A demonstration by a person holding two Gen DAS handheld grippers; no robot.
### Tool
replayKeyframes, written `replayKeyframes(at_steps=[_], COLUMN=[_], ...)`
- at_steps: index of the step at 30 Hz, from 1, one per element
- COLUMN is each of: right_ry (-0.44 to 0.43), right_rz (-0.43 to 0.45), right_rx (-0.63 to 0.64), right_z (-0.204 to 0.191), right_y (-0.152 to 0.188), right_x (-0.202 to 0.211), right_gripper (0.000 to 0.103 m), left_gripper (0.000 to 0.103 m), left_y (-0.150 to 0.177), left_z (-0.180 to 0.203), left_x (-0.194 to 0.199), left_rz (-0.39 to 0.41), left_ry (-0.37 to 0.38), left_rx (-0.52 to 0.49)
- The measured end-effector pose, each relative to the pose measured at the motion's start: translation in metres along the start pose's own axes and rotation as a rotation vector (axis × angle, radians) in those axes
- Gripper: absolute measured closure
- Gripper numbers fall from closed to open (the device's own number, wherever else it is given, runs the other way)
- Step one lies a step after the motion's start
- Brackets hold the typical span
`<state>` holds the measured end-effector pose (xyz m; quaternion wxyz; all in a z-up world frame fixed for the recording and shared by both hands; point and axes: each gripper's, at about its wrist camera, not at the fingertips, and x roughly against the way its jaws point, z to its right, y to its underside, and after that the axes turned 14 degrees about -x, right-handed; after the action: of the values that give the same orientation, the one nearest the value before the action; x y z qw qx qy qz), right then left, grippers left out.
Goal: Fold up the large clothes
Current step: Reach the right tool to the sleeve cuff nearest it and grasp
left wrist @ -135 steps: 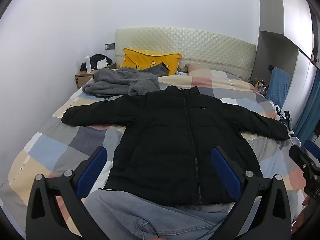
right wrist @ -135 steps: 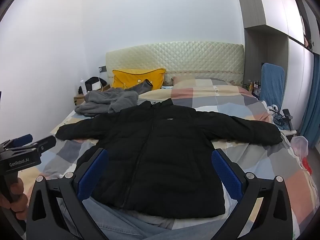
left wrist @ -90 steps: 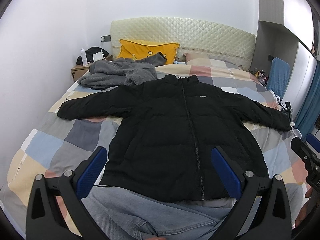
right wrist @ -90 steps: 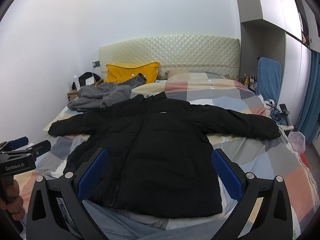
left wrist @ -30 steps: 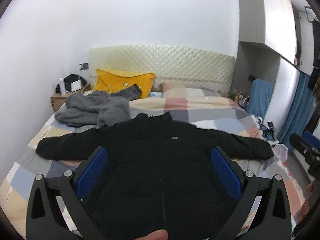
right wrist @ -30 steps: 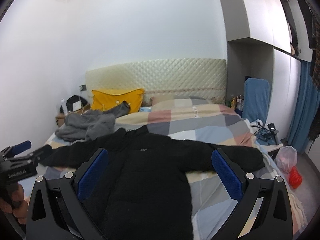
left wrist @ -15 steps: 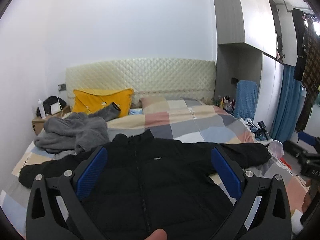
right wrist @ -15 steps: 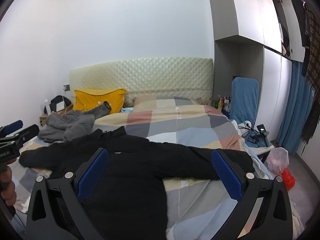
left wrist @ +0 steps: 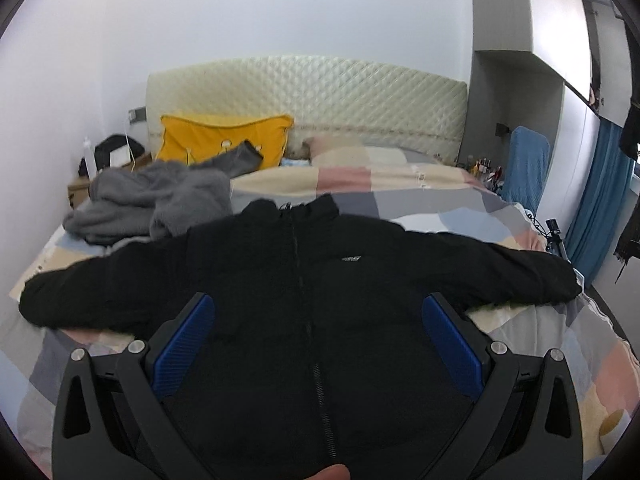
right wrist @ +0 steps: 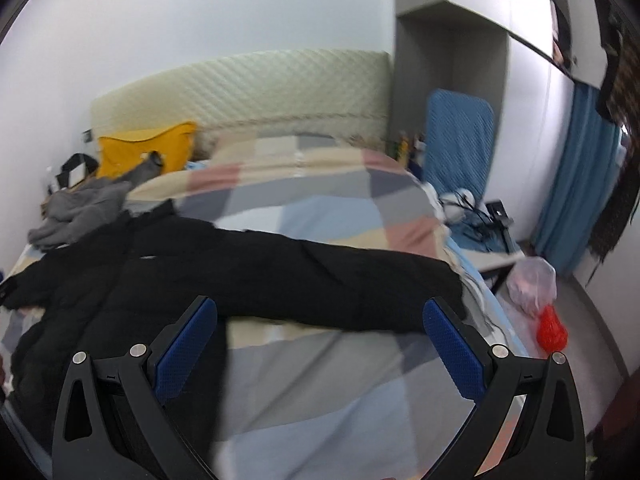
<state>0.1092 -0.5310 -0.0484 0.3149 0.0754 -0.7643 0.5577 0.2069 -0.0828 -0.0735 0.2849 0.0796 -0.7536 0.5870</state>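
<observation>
The black jacket (left wrist: 304, 304) lay spread flat on the bed (right wrist: 320, 216), sleeves running left to right, its right sleeve (right wrist: 340, 280) just beyond the empty, wide-apart right tool (right wrist: 320, 344), the left tool (left wrist: 320, 340) likewise apart.

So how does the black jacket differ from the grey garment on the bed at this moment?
The black jacket lies spread flat, front up, both sleeves stretched out sideways; the grey garment sits in a crumpled heap. The jacket lies across the middle of the bed; the grey garment lies farther back, beside the yellow pillow. The jacket looks smooth and zipped, the grey one fuzzy. Both rest on the checked quilt, and neither is held.
</observation>
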Motion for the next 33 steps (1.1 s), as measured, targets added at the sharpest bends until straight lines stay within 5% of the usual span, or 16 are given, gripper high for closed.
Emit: replayKeyframes(at_steps=[9,17,21,25,33], right_ry=[0.049,-0.062,-0.035,-0.040,-0.009], right_rz=[-0.048,-0.171,-0.089,-0.071,0.094], right_rx=[-0.283,-0.659,-0.816,-0.964,-0.893], right_z=[0.105,0.170,0.184,0.205,0.196], right_y=[0.004,0.047,0.072,0.091,0.066], right_x=[-0.075,-0.148,-0.167,-0.194,-0.211], right_gripper=[0.000,0.012,0.013,0.010,0.006], left_gripper=[0.000,0.000,0.000,0.000,0.000], left_y=[0.022,0.028,0.038,0.045,0.050], left_z=[-0.017,-0.024,-0.028,-0.033,-0.030], left_x=[-0.041,-0.064,-0.084,-0.093,-0.104], left_rz=[-0.077,-0.106,-0.157,-0.172,-0.171], left_ry=[0.003,-0.053,-0.003,-0.040,-0.074], left_rx=[0.036,0.038,0.069,0.074,0.091])
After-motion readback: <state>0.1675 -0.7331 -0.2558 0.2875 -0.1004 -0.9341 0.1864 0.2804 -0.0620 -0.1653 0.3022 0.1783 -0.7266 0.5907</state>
